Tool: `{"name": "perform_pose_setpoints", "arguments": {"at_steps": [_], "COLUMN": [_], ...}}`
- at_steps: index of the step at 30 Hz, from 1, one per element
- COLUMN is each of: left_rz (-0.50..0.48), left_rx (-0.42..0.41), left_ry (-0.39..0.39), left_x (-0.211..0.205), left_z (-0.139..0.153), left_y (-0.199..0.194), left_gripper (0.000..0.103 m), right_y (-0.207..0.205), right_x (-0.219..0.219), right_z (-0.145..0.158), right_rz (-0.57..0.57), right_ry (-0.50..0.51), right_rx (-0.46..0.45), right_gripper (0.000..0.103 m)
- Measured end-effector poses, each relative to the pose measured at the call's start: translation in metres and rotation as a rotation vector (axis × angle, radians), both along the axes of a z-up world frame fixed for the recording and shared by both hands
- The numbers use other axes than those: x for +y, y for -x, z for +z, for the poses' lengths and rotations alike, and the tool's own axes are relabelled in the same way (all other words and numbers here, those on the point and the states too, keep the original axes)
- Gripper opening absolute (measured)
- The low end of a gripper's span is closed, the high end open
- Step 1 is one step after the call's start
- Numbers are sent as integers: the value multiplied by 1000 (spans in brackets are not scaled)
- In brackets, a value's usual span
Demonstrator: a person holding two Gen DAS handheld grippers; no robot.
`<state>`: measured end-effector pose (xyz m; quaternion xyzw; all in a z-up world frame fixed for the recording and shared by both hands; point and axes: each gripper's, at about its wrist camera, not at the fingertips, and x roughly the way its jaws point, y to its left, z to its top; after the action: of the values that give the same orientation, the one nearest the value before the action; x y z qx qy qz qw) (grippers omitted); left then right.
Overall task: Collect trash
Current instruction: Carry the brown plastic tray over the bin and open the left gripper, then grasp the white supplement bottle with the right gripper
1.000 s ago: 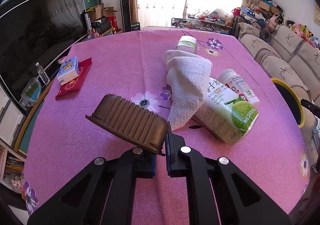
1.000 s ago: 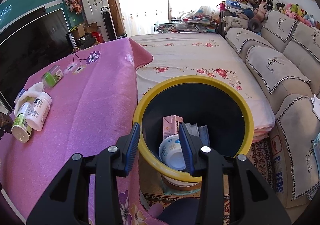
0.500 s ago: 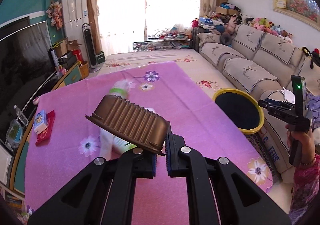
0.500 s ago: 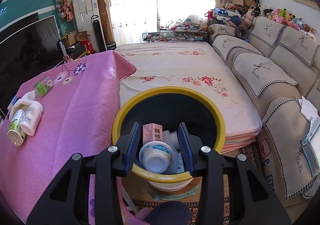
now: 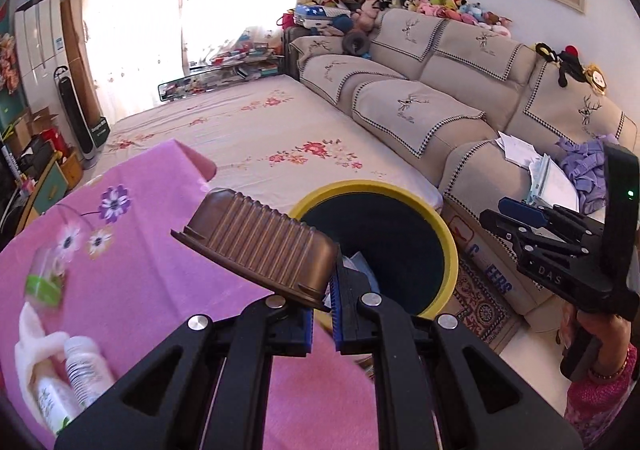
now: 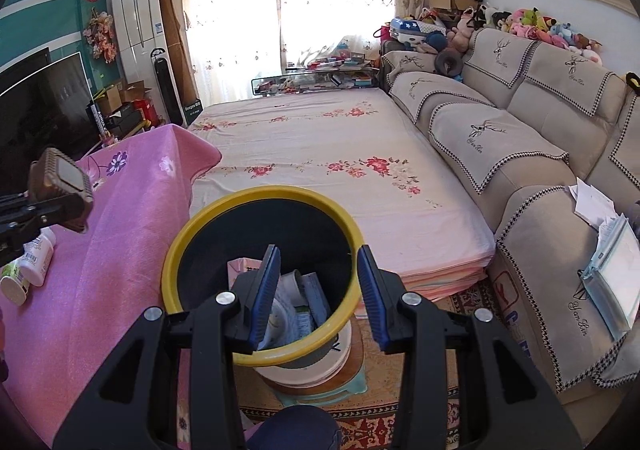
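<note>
Brown ribbed tray (image 5: pixel 260 238) pinched by rim in left gripper (image 5: pixel 322 314), tilted, at 9 o'clock of yellow-rim bin (image 5: pixel 446 234), partly over pink tablecloth (image 5: pixel 160 290); right gripper (image 6: pixel 318 296) empty, jaws half apart over bin; risk: thin edge grip slips, tray drops short onto table; bottles (image 6: pixel 34 258) left

Brown ribbed tray (image 5: pixel 260 240), yellow-rimmed dark bin (image 5: pixel 450 250) — pink tablecloth (image 5: pixel 160 290) patterned with purple flowers.
</note>
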<state>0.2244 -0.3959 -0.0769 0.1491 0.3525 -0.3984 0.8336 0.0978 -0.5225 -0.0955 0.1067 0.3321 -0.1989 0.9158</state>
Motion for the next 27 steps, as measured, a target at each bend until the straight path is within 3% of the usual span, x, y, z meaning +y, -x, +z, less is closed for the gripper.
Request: {"name": "perform_pose_setpoints", "arguments": {"at_steps": [6,8,9,10,14,18,22,27], "left_rz": [-75,-72,-70,-62,-50,-13,57,194], "left_rx": [53,59,61,59,49,19,-25,-89], "left_ry": [-31,-49,-53,-55,-52,-18,41,78], "left_x": [-74,-88,-94,-98,-99,-68,-4,94], "left_z": [-31,-40,-43,-45,-43,-22,11,40], "left_y": [-18,-22,-24,-25,-26,-17,2,25], "left_gripper": [9,23,40,49,53,55,80,92], "right_y": [9,11,11,12,10,11,4,-17], "right_x": [-23,-28,-30,-32,-35,-27,-9,34], "right_z": [-10,-14,-15,-16,-18,-17,-14,-11], "right_rz": [-38,-46,-51,-55,-62,-46,-5,113], "right_ry": [-17,-22,-25,-27,-28,-28,-23,-31], "right_rx": [20,26,28,30,35,34,34,36], "right_gripper": [39,40,40,40,40,40,42,43]}}
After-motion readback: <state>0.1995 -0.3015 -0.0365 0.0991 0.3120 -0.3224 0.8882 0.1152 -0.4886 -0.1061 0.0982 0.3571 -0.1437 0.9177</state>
